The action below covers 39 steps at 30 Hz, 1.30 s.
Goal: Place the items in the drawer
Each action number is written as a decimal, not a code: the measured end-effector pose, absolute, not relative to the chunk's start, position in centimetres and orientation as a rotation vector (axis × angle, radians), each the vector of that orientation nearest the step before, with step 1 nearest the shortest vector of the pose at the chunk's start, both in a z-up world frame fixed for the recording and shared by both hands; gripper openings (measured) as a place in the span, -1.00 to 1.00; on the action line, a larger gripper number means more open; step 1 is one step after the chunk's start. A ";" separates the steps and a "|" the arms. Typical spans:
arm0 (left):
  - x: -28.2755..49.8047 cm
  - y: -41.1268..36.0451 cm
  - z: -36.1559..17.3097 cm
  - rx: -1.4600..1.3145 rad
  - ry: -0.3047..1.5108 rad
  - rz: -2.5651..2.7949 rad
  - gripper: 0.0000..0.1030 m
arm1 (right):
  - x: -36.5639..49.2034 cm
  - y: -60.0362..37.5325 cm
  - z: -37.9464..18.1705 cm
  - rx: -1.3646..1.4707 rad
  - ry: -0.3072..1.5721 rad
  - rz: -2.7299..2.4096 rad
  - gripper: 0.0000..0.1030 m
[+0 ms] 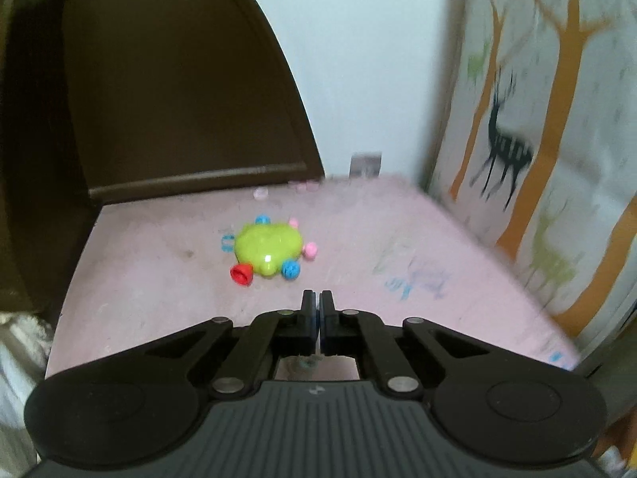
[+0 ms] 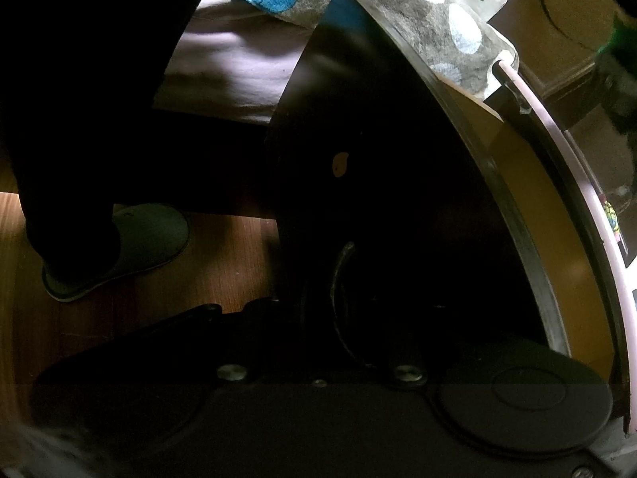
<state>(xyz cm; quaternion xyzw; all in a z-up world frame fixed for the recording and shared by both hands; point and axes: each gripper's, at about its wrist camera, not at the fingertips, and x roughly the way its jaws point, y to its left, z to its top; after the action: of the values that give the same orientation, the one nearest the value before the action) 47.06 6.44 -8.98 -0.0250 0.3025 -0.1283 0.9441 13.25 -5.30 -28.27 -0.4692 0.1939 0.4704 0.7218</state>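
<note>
Your left gripper point(image 1: 317, 298) hangs pinched together and empty, short of the green toy point(image 1: 267, 247) on the pink top point(image 1: 398, 231). Spread its jaws before you reach, then straddle the toy's body, clear of the knobs. Your right gripper sits at the dark drawer front point(image 2: 378, 183) by its handle point(image 2: 338, 279); its fingers are lost in shadow, so I cannot tell their gap.
</note>
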 end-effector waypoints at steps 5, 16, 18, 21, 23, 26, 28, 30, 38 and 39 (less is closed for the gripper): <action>44.9 7.7 -5.5 -0.171 0.570 -0.292 -0.98 | 13.3 -5.3 -28.2 -1.036 0.432 1.037 -0.68; 40.5 6.1 -3.0 -0.080 0.596 -0.343 -0.98 | 13.4 -5.1 -28.2 -1.039 0.436 1.035 -0.70; 40.7 5.0 -4.2 -0.009 0.677 -0.357 -0.94 | 13.4 -5.1 -28.2 -1.037 0.438 1.033 -0.69; 40.8 3.7 -6.4 0.118 0.726 -0.318 0.01 | 13.5 -5.2 -28.1 -1.037 0.439 1.036 -0.69; 41.0 3.4 -7.9 0.131 0.739 -0.308 0.31 | 13.5 -5.1 -28.0 -1.039 0.441 1.035 -0.69; 41.7 3.1 -10.3 0.143 0.764 -0.290 0.31 | 13.5 -5.0 -28.1 -1.039 0.439 1.036 -0.69; 42.2 3.3 -11.7 0.131 0.781 -0.270 0.31 | 13.5 -5.1 -28.1 -1.039 0.438 1.037 -0.69; 42.7 4.1 -12.8 0.070 0.798 -0.248 0.31 | 13.5 -5.1 -28.1 -1.039 0.436 1.038 -0.69; 41.0 3.2 -13.6 0.098 0.793 -0.291 -0.85 | 13.5 -5.2 -28.2 -1.038 0.432 1.039 -0.70; 40.6 3.1 -13.5 0.097 0.792 -0.297 -0.85 | 13.5 -5.2 -28.2 -1.038 0.433 1.038 -0.70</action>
<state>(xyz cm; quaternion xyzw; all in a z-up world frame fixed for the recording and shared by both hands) 40.61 3.14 -13.53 0.0470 0.3842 -0.1442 0.9107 13.49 -5.19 -28.16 -0.4698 0.1960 0.4699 0.7211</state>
